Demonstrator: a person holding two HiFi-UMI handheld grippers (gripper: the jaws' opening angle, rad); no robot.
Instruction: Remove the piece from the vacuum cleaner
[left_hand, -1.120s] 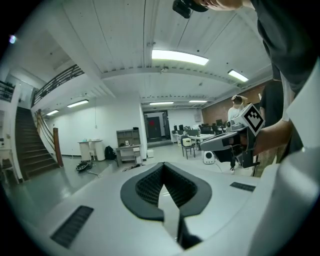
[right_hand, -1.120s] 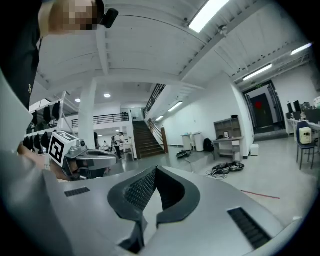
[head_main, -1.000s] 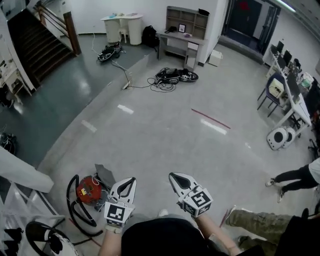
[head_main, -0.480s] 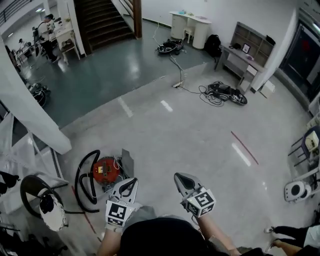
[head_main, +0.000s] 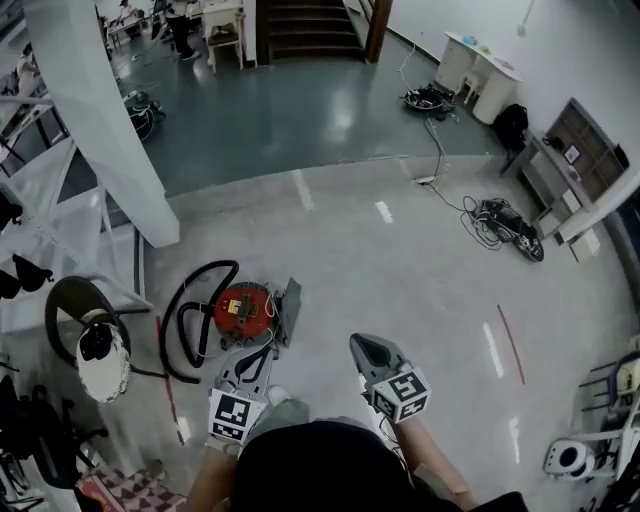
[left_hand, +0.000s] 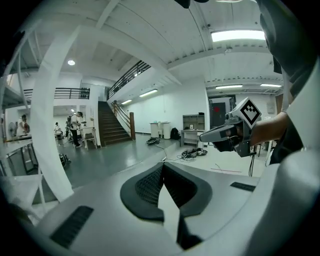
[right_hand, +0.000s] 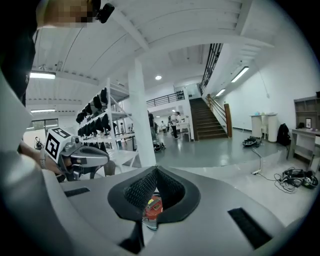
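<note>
A red round vacuum cleaner (head_main: 243, 311) with a black hose (head_main: 187, 316) looped at its left sits on the floor, a grey flat piece (head_main: 289, 312) standing at its right side. My left gripper (head_main: 259, 353) is held just short of it, shut and empty. My right gripper (head_main: 362, 350) is level with it further right, also shut and empty. In the right gripper view the red vacuum cleaner (right_hand: 153, 205) shows through the gap below the closed jaws. The left gripper view looks past the vacuum toward the stairs.
A white pillar (head_main: 105, 120) and a metal rack (head_main: 45, 215) stand to the left, with a round black stand (head_main: 82, 312) near the hose. Cables (head_main: 505, 225) lie on the floor at right. A staircase (head_main: 313, 22) rises at the far end.
The view has swung left and the vacuum cleaner has come from the lower left edge to the middle, in front of my left gripper. Both grippers stayed shut.
</note>
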